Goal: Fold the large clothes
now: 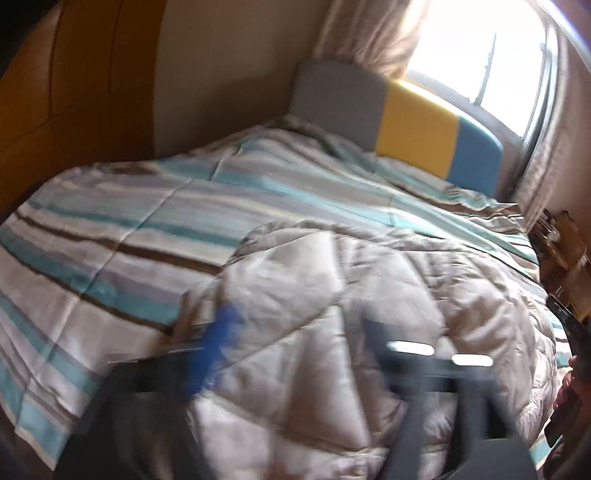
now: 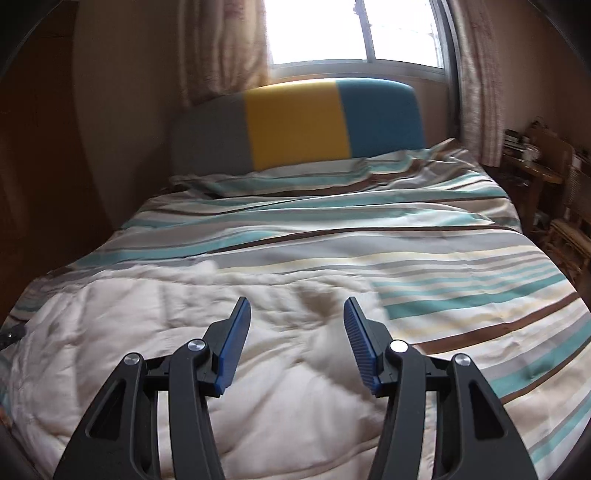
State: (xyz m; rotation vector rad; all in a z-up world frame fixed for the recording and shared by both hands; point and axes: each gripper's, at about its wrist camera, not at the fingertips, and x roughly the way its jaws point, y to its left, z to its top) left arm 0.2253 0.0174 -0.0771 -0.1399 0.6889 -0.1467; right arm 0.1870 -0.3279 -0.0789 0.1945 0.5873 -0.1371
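Observation:
A striped comforter (image 2: 369, 236) in teal, brown, grey and cream covers the bed. Its near end is turned back, showing the plain pale quilted underside (image 2: 288, 369), which also shows in the left wrist view (image 1: 332, 314). My right gripper (image 2: 297, 314) is open and empty, just above that pale fold. My left gripper (image 1: 295, 332) is blurred by motion. Its blue finger (image 1: 218, 343) and dark finger stand apart with pale fabric between them; I cannot tell whether it holds the fabric. The striped top also shows in the left wrist view (image 1: 129, 229).
A grey, yellow and blue headboard (image 2: 295, 125) stands under a bright window (image 2: 354, 29) with curtains. A wooden wardrobe (image 1: 74, 92) is left of the bed. Wooden furniture with clutter (image 2: 546, 177) stands to the right. A hand holding the other gripper (image 1: 572, 376) shows at the right edge.

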